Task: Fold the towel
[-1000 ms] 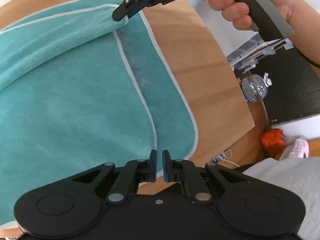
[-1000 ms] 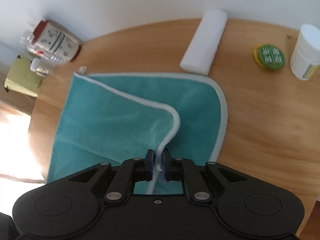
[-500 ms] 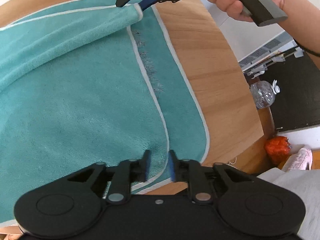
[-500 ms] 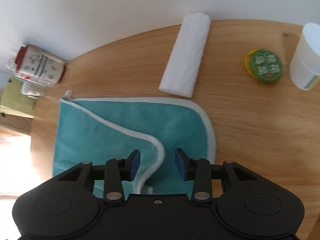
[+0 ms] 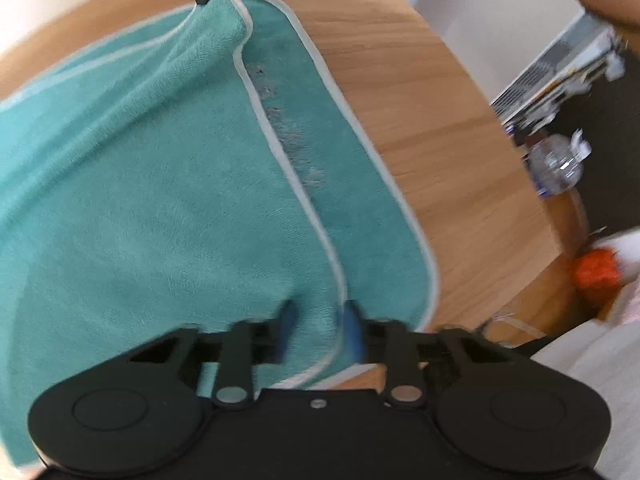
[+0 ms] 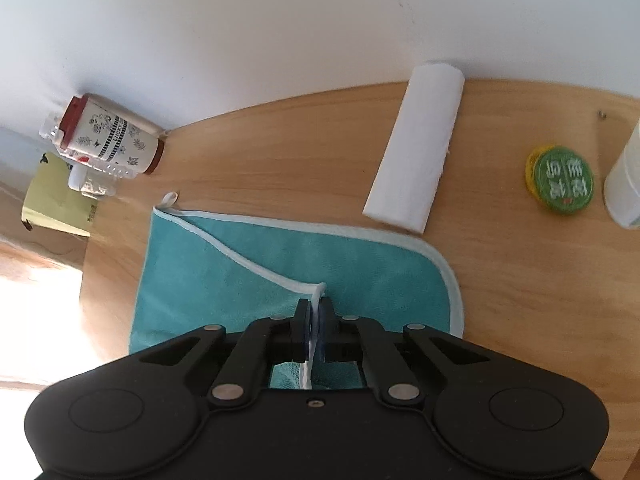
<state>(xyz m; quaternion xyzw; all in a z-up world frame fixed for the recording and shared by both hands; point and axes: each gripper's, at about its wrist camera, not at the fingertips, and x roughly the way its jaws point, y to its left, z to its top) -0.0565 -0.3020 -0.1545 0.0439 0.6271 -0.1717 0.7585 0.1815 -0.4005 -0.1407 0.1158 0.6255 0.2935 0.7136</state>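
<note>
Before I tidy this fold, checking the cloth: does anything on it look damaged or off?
Yes: the towel has a rough, dark-flecked strip beside the upper layer's white hem, like snagged or matted pile.

teal towel (image 6: 248,264) with white edging, light wood table (image 6: 520,300)

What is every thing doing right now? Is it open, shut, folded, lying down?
Towel: partly folded, one corner lifted.
Right gripper: shut on the towel's white edge.
Left gripper: open, fingers astride the towel's near edge.
White roll: lying on the table.
Green tin: lid on, flat.
</note>
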